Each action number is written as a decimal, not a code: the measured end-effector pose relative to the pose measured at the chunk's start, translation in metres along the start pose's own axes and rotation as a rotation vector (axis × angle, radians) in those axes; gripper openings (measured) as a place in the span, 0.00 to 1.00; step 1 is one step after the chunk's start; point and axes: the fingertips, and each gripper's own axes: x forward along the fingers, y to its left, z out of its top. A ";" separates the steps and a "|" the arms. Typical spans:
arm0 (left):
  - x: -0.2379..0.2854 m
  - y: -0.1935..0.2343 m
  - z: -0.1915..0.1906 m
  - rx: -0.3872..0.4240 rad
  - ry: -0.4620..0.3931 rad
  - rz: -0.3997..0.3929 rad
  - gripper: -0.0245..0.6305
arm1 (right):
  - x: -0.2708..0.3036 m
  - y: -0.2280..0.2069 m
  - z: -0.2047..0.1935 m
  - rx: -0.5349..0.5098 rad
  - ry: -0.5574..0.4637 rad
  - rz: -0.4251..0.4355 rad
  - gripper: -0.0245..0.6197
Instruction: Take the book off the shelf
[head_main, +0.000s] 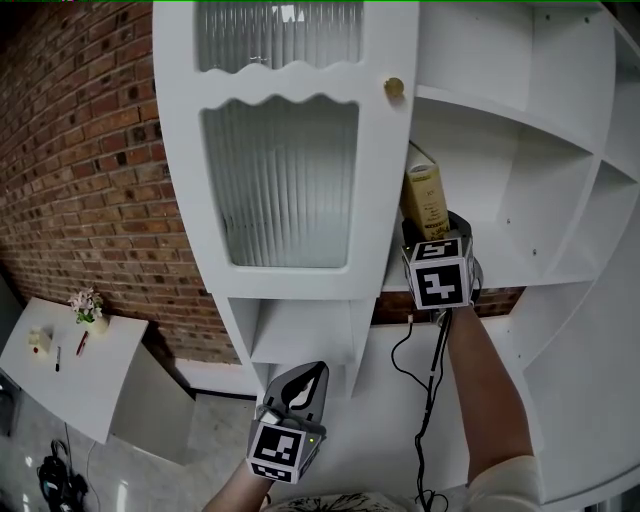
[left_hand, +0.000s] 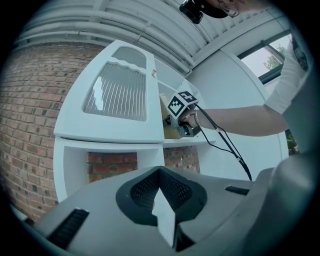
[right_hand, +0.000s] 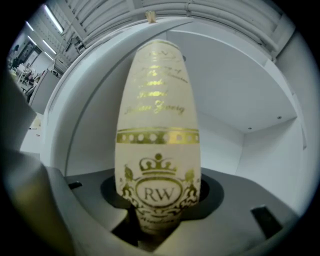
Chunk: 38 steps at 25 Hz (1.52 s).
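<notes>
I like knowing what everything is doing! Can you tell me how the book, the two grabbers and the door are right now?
Cream book with gold print: standing upright on the white shelf.
Right gripper: shut on the book's spine.
Left gripper: shut, empty, held low.
White cabinet door with ribbed glass: looks shut.

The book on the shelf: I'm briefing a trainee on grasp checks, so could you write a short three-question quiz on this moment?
1. Fill in: the left gripper, held low and away from the shelf, has its jaws ____.
2. The book stands between the jaws of: A the left gripper; B the right gripper; C neither.
3. True or false: the book lies flat on the shelf.
Key: 1 shut; 2 B; 3 false, it stands upright.
</notes>
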 end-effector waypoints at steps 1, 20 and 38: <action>0.000 0.000 0.001 0.004 -0.001 0.003 0.06 | -0.003 0.000 0.000 0.000 -0.003 0.006 0.40; -0.017 -0.049 -0.008 0.005 0.058 0.004 0.06 | -0.120 -0.016 -0.013 0.027 -0.143 0.041 0.40; -0.051 -0.103 0.009 0.004 0.019 0.050 0.06 | -0.220 0.006 -0.096 0.091 -0.164 0.086 0.40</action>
